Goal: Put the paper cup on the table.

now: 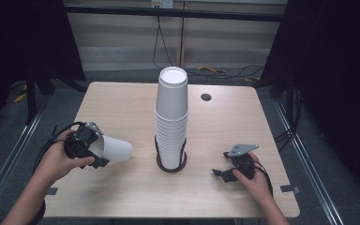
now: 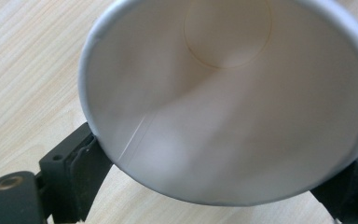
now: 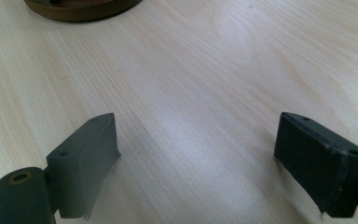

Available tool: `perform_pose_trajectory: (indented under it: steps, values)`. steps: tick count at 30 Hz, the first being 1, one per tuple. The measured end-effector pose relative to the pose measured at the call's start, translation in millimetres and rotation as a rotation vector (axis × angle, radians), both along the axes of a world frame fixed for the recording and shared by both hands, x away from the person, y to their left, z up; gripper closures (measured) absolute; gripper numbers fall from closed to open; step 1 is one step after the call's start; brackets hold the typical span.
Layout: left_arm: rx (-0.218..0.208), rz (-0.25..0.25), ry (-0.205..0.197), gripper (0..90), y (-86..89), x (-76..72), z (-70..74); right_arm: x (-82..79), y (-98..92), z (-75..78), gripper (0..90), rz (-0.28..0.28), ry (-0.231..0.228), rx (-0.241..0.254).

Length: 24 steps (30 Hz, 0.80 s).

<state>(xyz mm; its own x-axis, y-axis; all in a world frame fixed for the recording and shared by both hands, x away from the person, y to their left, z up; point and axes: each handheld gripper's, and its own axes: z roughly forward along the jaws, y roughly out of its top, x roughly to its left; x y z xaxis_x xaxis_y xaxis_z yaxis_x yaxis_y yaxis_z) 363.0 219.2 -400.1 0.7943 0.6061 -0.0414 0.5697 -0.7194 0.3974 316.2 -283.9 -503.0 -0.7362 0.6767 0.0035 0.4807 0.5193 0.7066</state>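
In the high view, a pale wooden table [image 1: 122, 187] carried a tall stack of white paper cups [image 1: 171, 117] near its middle, standing upright in a dark round holder [image 1: 171, 165]. A small dark round hole [image 1: 206, 97] sat in the tabletop farther back, to the right of the stack. At the near left, the person's left hand [image 1: 58, 159] held the left gripper [image 1: 98, 150], whose jaws clasped a single white paper cup [image 1: 115, 149] at its rim. That cup lay on its side, base pointing right toward the stack but apart from it. At the near right, the right hand [image 1: 255, 180] held the right gripper [image 1: 221, 164] low over the table, well apart from the holder, with its jaws pointing left.

In the left gripper view, the cup's open mouth [image 2: 228, 102] faced the camera, showing its white inside and round bottom. The two black jaws pressed against the rim at the lower left and lower right, with wood grain behind.

In the right gripper view, the two black jaws stood wide apart with nothing between them, above bare wood. The edge of the dark holder [image 3: 81, 10] lay at the far left.
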Motion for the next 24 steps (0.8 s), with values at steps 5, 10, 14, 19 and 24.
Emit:
perform_pose_trajectory:
  steps: [5,10,14,19,24]
  values:
    - [0.039,-0.003,0.008,9.9,-3.4,0.9,-0.2,0.0,0.0,-0.1,12.9,0.0,-0.001,0.0]
    - [0.076,-0.006,0.026,9.6,-7.1,3.0,1.1,0.0,0.0,-0.1,12.9,0.0,0.0,0.0]
    - [0.105,-0.003,0.034,9.6,-10.6,3.9,3.3,0.0,0.1,-0.1,12.9,-0.001,-0.001,0.0]
    - [0.186,-0.006,0.044,9.4,-16.9,6.8,3.4,-0.1,0.1,-0.1,12.9,-0.001,-0.001,0.0]
    - [0.2,-0.01,0.081,8.9,-22.5,10.3,3.4,-0.1,0.1,-0.1,12.9,-0.001,-0.001,0.001]
